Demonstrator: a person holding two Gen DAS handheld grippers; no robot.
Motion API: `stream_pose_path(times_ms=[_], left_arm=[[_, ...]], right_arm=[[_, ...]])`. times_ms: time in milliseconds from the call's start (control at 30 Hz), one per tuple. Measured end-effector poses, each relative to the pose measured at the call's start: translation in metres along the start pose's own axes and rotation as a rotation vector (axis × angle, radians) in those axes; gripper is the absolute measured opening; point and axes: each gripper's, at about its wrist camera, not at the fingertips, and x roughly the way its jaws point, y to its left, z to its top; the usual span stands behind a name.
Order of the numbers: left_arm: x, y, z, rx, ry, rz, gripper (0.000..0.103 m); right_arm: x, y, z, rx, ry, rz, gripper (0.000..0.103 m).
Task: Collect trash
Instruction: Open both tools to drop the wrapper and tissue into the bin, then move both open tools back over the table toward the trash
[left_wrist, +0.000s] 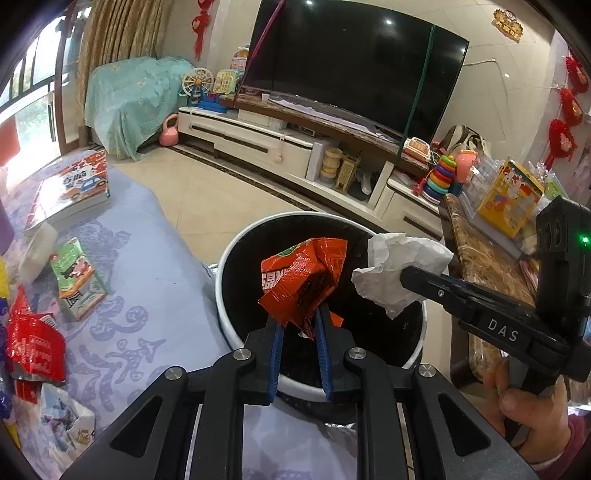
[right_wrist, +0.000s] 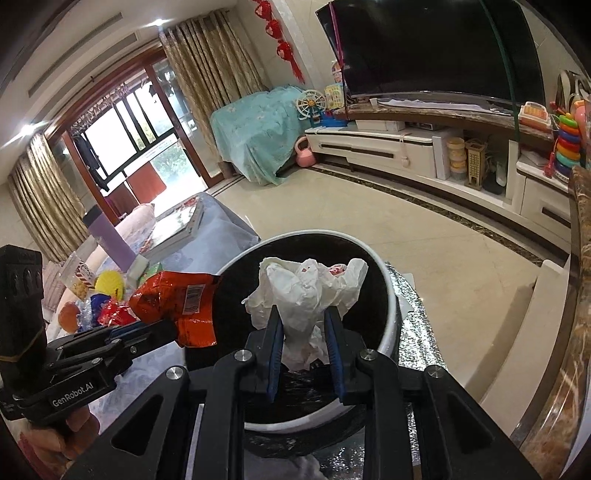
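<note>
My left gripper (left_wrist: 298, 316) is shut on a crumpled orange snack wrapper (left_wrist: 304, 277) and holds it over the open mouth of a white-rimmed bin with a black liner (left_wrist: 236, 243). My right gripper (right_wrist: 303, 314) is shut on a crumpled white paper tissue (right_wrist: 306, 291) and holds it over the same bin (right_wrist: 392, 295). In the left wrist view the right gripper (left_wrist: 404, 277) comes in from the right with the tissue (left_wrist: 399, 269). In the right wrist view the left gripper (right_wrist: 173, 326) comes in from the left with the wrapper (right_wrist: 173, 299).
A table with a lilac patterned cloth (left_wrist: 147, 258) lies left of the bin, holding a red wrapper (left_wrist: 33, 347), a green carton (left_wrist: 75, 277), a book (left_wrist: 74, 184) and other packets. A marble-topped cabinet (left_wrist: 487, 269) stands right. A TV unit (right_wrist: 406, 147) is beyond.
</note>
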Motion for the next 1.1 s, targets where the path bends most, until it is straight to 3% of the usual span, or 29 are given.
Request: stream_pose_path(times_ms=[133,200,267,467,600,667,833,1100], left_arm=[[0.008,-0.003,0.002,0.000,0.018,0.006,0.028],[0.011,-0.004,0.002,-0.006,0.022,0.002,0.042],[0.009,-0.004,0.001,-0.008,0.016,0.006,0.048],[-0.007,-0.003,-0.012,-0.008,0.003,0.015,0.052],[-0.028,-0.001,-0.033,-0.008,-0.023,0.036,0.054],[-0.042,0.002,-0.048,-0.020,-0.039,0.044,0.054],[-0.080,0.012,-0.086,-0.069,-0.081,0.093,0.057],[-0.139,0.025,-0.142,-0.133,-0.131,0.156,0.072]], right_arm=[[0.004,-0.004,0.003,-0.005,0.017,-0.004,0.029],[0.004,-0.006,0.004,-0.004,0.019,-0.013,0.042],[0.002,-0.009,0.004,0.004,0.013,-0.012,0.049],[-0.006,-0.015,0.003,0.032,-0.016,-0.017,0.061],[-0.017,-0.012,-0.004,0.054,-0.050,-0.012,0.081],[-0.021,-0.007,-0.008,0.060,-0.063,-0.005,0.086],[-0.025,0.011,-0.021,0.082,-0.061,0.040,0.092],[-0.032,0.051,-0.048,0.062,-0.048,0.075,0.103]])
